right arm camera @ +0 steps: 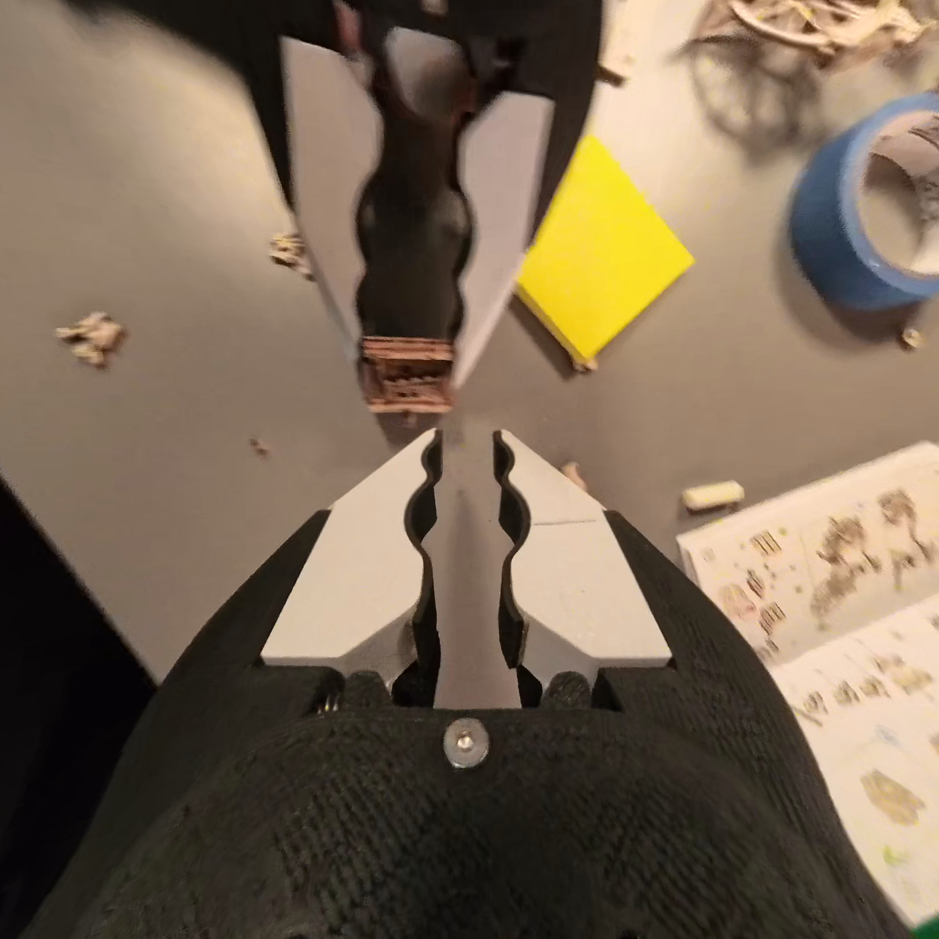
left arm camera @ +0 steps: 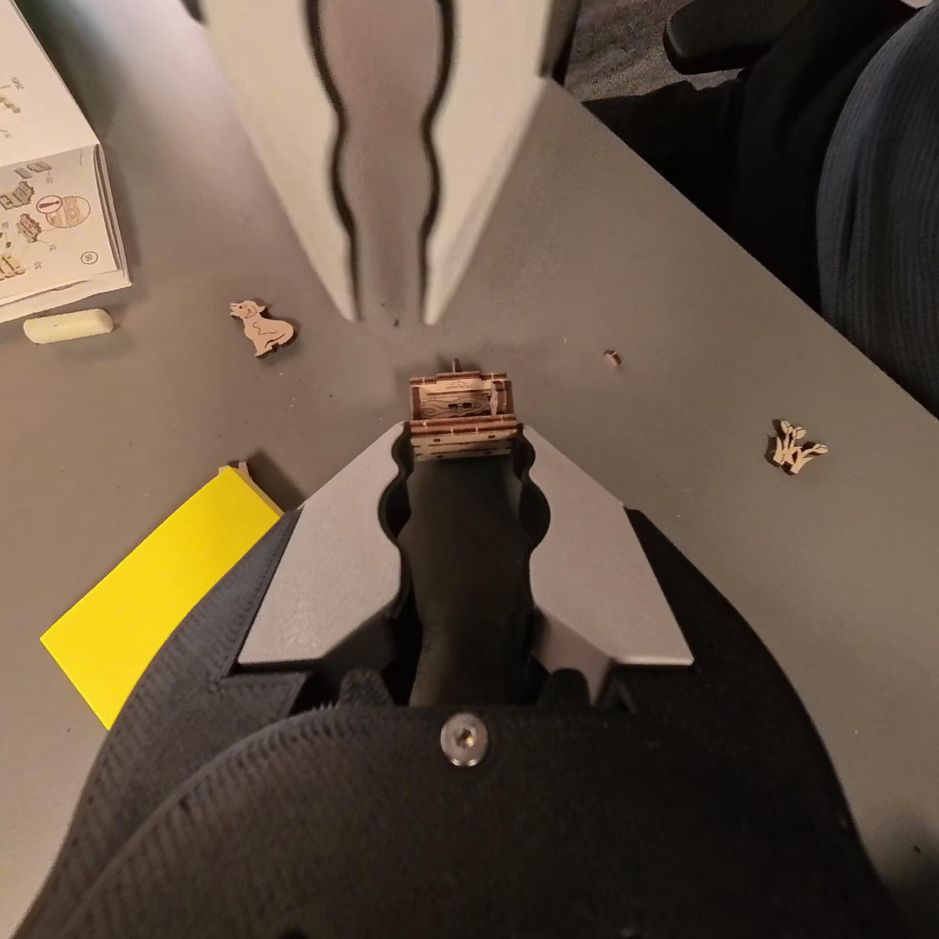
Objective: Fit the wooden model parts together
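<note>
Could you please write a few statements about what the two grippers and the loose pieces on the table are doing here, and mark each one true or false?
1. The left gripper is shut on the small wooden box assembly. True.
2. The right gripper holds a wooden part. False: its jaws stand apart with nothing between them.
3. A dog-shaped wooden piece lies flat on the grey table. True.
4. The roll of blue tape sits on the yellow pad. False: it stands on the table beside the pad.
5. The plant-shaped wooden piece is slotted into the assembly. False: it lies loose, apart from it.
</note>
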`<state>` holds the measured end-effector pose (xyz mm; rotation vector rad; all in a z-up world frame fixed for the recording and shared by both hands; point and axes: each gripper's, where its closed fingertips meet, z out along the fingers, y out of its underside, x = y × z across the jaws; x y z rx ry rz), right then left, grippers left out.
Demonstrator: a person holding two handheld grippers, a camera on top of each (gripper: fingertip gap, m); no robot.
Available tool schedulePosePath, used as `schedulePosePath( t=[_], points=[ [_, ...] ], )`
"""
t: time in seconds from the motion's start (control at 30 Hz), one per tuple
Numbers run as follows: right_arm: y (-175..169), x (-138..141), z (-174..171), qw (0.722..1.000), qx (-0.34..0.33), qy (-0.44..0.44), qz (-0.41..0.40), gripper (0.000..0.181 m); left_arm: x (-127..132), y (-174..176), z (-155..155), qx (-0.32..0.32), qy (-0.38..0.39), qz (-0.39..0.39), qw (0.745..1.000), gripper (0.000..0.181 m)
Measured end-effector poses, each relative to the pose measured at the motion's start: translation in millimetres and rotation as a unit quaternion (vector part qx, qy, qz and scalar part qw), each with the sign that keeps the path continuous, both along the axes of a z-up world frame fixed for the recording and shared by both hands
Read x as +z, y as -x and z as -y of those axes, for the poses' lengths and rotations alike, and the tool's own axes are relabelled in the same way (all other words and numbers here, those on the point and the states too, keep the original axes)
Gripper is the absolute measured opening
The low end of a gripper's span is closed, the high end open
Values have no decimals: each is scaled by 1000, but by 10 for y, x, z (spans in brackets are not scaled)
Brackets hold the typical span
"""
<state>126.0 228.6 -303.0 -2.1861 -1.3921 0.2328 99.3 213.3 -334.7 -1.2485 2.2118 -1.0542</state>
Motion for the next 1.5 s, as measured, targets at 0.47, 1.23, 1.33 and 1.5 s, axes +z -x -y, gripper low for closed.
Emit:
schedulePosePath(
  t=[0.47,1.23,1.33,1.5],
  points=[
    [-617,-308,-423,1000,-5,-24,5,31,1,26,39,-15,8,1,1000,38],
    [-457,-352,-267,998,51,21,-18,9,-26,48,64,-16,10,-10,1000,58],
    [-460,-352,-269,999,35,20,-33,8,-24,67,44,-11,13,-12,1000,64],
    [-486,-332,-264,998,30,-35,-36,8,58,117,-85,27,20,9,999,74]
  ],
)
